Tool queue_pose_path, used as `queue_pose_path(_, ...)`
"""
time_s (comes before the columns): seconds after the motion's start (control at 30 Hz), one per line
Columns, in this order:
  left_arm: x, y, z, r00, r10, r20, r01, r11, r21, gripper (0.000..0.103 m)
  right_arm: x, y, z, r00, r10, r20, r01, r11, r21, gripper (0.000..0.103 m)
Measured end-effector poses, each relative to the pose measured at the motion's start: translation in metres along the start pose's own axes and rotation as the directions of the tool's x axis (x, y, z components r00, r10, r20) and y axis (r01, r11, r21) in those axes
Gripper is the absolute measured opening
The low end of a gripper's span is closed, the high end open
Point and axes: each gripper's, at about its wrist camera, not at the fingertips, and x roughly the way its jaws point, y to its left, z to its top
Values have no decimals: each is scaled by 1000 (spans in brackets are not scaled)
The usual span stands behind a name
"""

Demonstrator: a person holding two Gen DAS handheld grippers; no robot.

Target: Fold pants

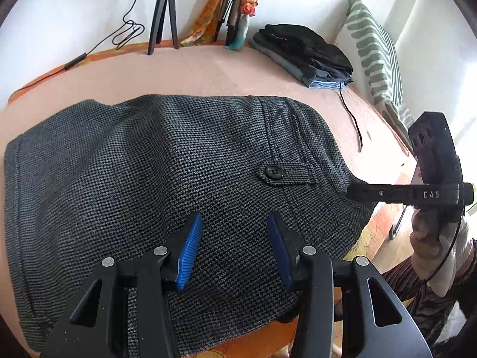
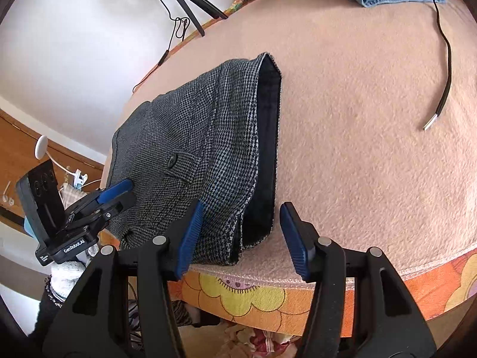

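Grey houndstooth pants (image 1: 149, 164) lie folded on the pink blanket (image 1: 208, 68), with a buttoned pocket flap (image 1: 286, 173) on top. My left gripper (image 1: 235, 247) is open just above the near part of the pants, with nothing pinched. In the right wrist view the pants (image 2: 193, 149) show their dark-lined waist opening (image 2: 268, 149) toward the bed's near edge. My right gripper (image 2: 243, 235) is open, its blue pads (image 2: 190, 235) standing either side of the waist corner without pressing it. The left gripper (image 2: 119, 198) hovers over the pants' left edge, and the right gripper (image 1: 354, 192) reaches in from the right.
A stack of folded dark clothes and jeans (image 1: 304, 53) sits at the back right by a striped pillow (image 1: 375, 50). A black cord (image 1: 351, 119) trails across the blanket. A tripod (image 1: 164, 15) stands at the back. The orange flowered sheet (image 2: 268, 298) marks the bed's near edge.
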Motion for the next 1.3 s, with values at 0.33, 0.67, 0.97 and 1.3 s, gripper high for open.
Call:
queue_pose_path(0.33,-25,35,60,965,180,191,-166,982,-88,48,30,23,-13,996,42,74,-38,998,-51,36)
queue_pose_path(0.67,66,40,71,898,430,95,-431,902,-12,48,3,39,-7,985,17,171,-1,996,-90,16)
queue_pose_path(0.97,67,46,66,907,412,83,-411,911,-35,49,8,12,-7,990,44,136,-47,999,21,27)
queue_pose_path(1.3,71,43,72,904,421,78,-419,907,-42,50,6,-10,-56,966,199,165,-235,941,243,52)
